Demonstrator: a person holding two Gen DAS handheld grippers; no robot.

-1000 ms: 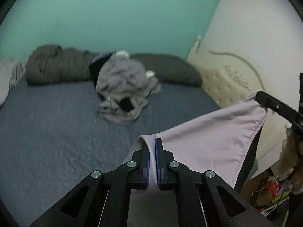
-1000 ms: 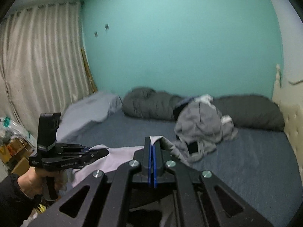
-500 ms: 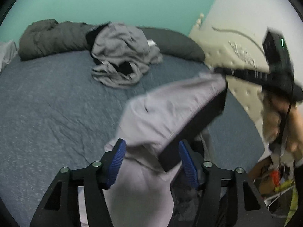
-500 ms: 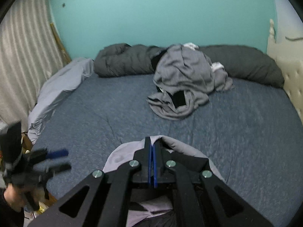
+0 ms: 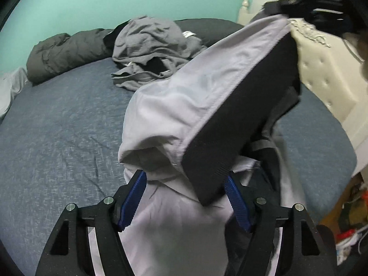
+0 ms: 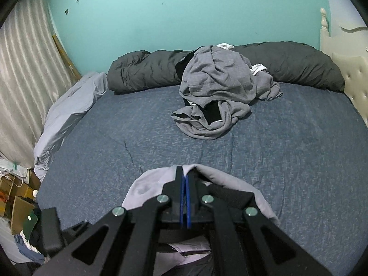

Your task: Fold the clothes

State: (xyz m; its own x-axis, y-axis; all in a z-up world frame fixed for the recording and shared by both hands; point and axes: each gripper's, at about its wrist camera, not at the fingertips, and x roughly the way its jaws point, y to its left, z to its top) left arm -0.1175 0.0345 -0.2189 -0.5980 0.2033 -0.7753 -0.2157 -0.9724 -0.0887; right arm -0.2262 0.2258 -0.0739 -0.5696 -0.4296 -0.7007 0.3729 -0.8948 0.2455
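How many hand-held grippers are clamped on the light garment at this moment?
1. The right hand-held gripper is shut on the light garment's edge over the bed. The left hand-held gripper stands open, fabric hanging between its fingers.

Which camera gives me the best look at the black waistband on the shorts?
Left wrist: the waistband runs wide across the frame, attached to the pale shorts. Right wrist shows only a dark strip behind the right tool.

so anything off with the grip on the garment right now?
Yes. The left gripper is open, so the pale lilac shorts hang only from the right gripper, lopsided over the bed.
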